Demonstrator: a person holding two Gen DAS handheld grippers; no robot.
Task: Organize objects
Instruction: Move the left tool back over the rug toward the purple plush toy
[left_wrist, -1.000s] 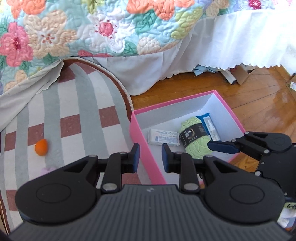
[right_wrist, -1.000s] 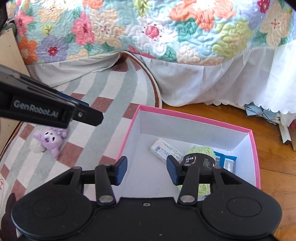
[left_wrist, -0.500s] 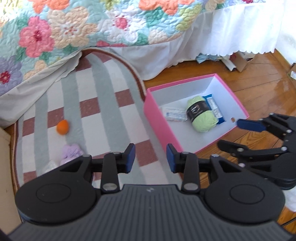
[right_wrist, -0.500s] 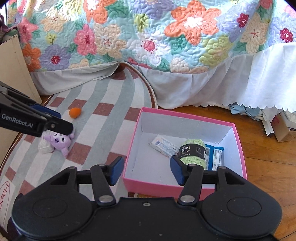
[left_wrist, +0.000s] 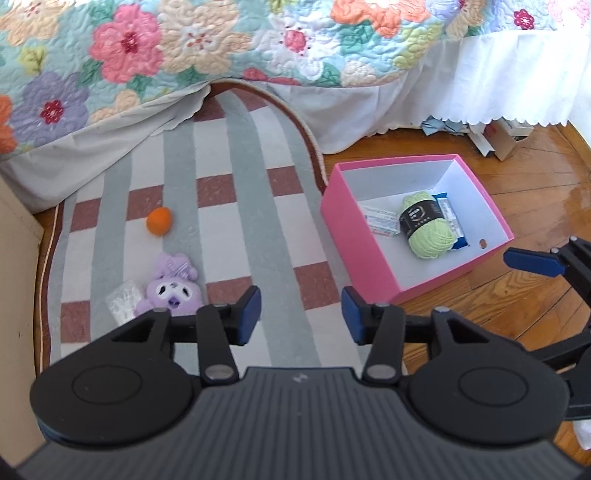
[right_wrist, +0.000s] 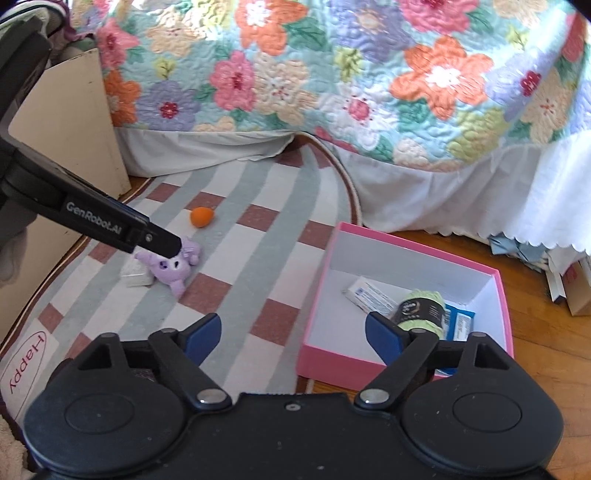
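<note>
The left gripper (left_wrist: 301, 314) hangs over the rug (left_wrist: 229, 236), its jaws released and just now widening, nothing between them. The plush (left_wrist: 170, 290) lies on the rug near its left edge, just left of and beyond the left jaw, touching a white packet (left_wrist: 123, 301). An orange ball (left_wrist: 159, 220) sits farther up the rug. The right gripper (right_wrist: 293, 334) has its jaws spread wide, also just opening, empty; its right jaw is over the pink box (right_wrist: 495, 291). The box straddles the rug's right edge and the floor, holding yarn (right_wrist: 421, 308) and two packets, all beyond the jaws.
</note>
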